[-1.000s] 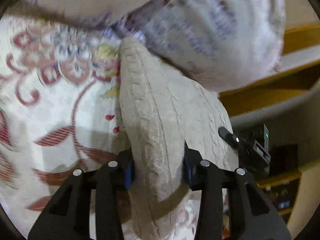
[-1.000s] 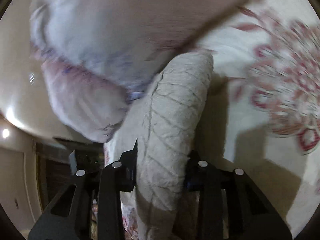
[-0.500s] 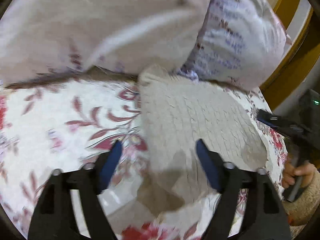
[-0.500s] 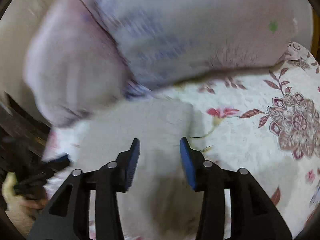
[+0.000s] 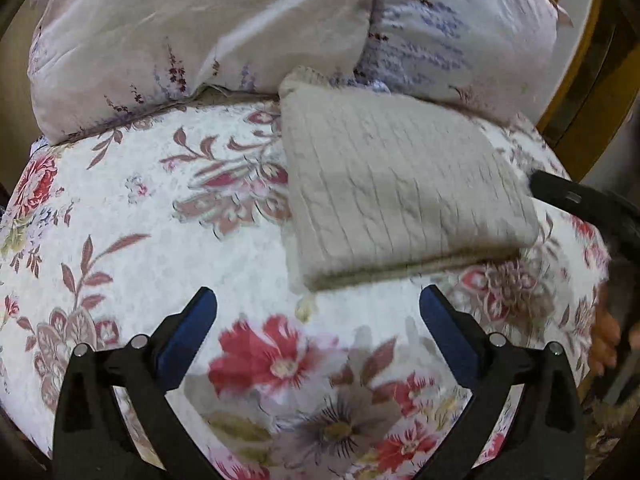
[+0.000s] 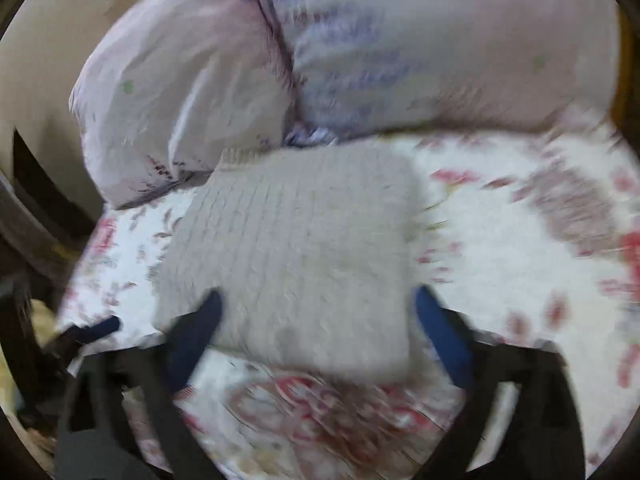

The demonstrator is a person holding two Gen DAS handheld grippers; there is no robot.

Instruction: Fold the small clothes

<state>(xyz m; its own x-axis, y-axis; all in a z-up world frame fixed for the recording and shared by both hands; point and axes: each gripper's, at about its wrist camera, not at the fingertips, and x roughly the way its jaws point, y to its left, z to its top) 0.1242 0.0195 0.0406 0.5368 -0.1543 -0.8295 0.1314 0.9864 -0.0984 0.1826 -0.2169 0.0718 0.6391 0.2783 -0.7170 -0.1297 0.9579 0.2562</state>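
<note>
Now one folded beige knit (image 5: 400,188) flat on the floral bedspread (image 5: 132,240), two pale pillows (image 5: 192,32) behind it, left tool (image 5: 318,330) and right tool (image 6: 316,326) both spread wide, each pinching nothing

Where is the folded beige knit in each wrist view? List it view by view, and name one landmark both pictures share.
Left wrist: the folded beige knit lies right of centre on the floral bedspread, beyond the open left gripper.
Right wrist: the knit fills the centre, its near edge between the open right gripper fingers.
Shared landmark: the lavender-print pillows just behind the knit.
</note>
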